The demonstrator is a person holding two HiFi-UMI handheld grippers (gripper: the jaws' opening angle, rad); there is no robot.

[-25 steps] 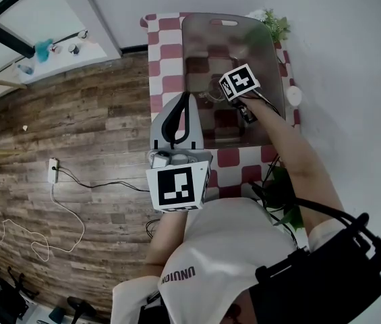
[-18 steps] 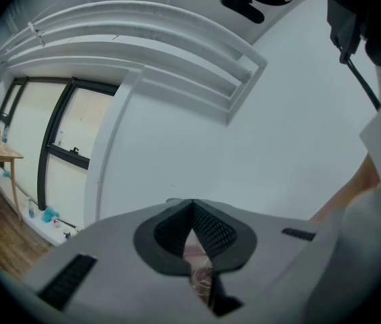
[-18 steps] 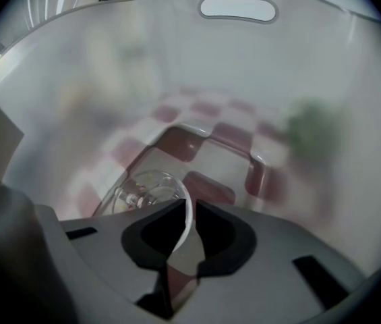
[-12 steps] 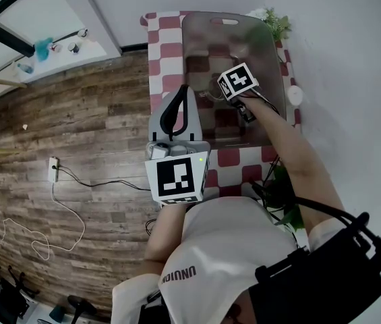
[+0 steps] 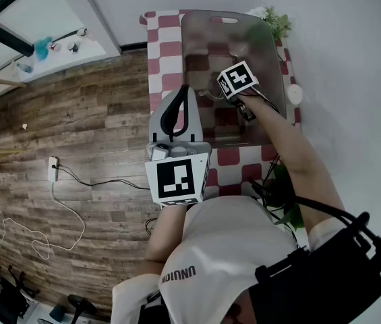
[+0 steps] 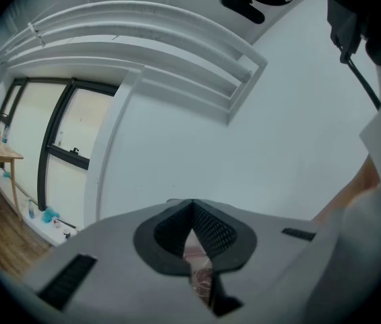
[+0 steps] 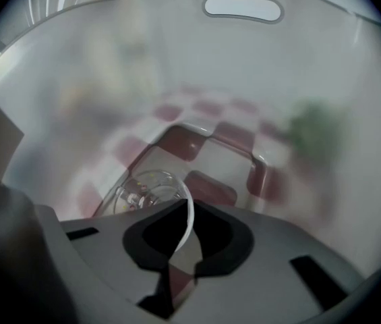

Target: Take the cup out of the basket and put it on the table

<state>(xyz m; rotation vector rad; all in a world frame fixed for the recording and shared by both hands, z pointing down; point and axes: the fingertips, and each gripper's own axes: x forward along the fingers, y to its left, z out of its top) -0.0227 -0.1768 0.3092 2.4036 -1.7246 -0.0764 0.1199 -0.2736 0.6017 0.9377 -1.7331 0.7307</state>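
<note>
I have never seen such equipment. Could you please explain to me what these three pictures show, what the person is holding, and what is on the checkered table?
There is no robot here. A person holds a hand tool in each hand, and each tool ends in a two-finger claw. The cubes with black squares are part of these tools.

One picture comes from a camera on the person's head, looking steeply down. The other two come from a camera riding on each tool, looking along its claw.

On the red-and-white table stands a see-through plastic basket. The right claw is inside it and appears closed on the rim of a clear cup. The left claw is closed and empty, and its camera faces a white wall.
</note>
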